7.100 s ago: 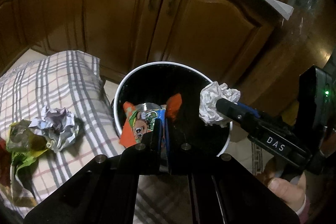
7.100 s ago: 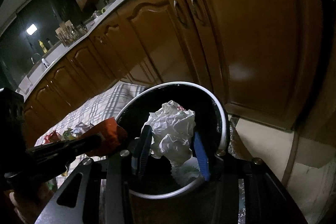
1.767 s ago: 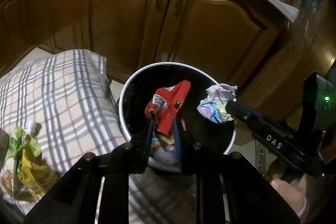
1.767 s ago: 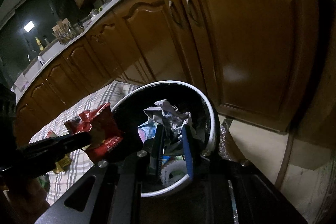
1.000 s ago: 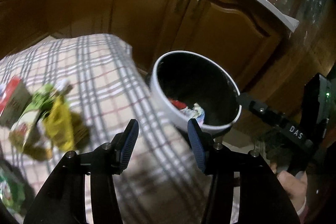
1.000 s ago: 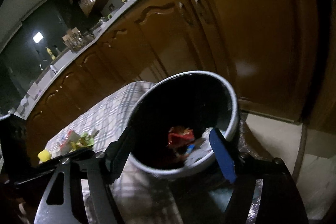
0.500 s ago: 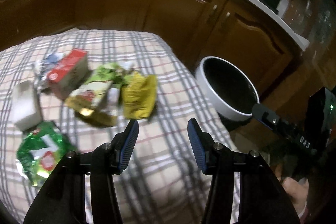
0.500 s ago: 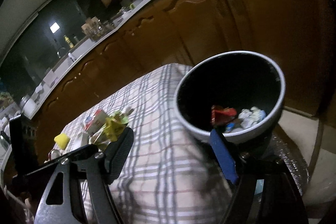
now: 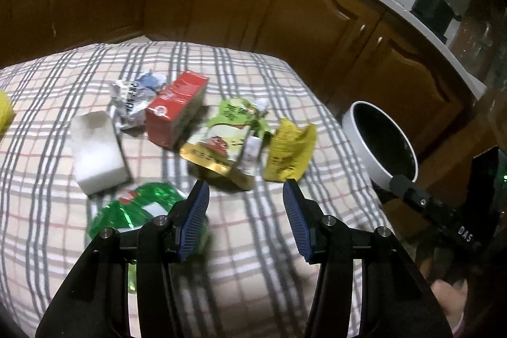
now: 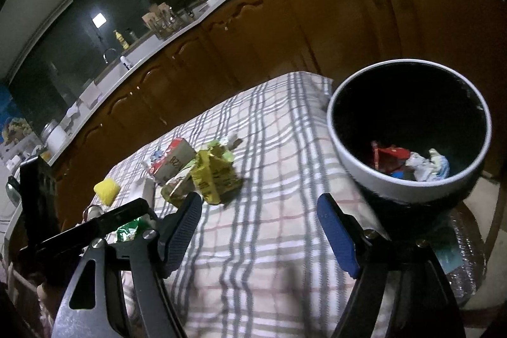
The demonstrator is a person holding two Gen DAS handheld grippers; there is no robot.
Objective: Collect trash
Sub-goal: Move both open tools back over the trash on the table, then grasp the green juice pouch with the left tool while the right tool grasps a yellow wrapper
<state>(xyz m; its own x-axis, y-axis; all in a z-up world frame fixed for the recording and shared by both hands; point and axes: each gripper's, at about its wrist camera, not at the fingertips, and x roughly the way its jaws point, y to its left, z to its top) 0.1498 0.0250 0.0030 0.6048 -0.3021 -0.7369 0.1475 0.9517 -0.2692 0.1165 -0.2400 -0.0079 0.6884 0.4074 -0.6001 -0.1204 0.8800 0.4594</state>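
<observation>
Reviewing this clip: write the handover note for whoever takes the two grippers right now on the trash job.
Left gripper: open, empty, over the checked cloth.
Right gripper: open, empty, between the litter and the bin.
Done: a red wrapper and crumpled paper lie in the bin.
Left on the cloth: yellow packet, green-gold pouch, red carton, white block, green foil wrapper, crumpled white wrapper.

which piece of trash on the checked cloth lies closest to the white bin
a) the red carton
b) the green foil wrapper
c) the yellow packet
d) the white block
c: in the left wrist view the yellow packet lies at the bin-side end of the pile, nearest the white bin; the red carton, the white block and the green foil wrapper all lie farther off.
</observation>
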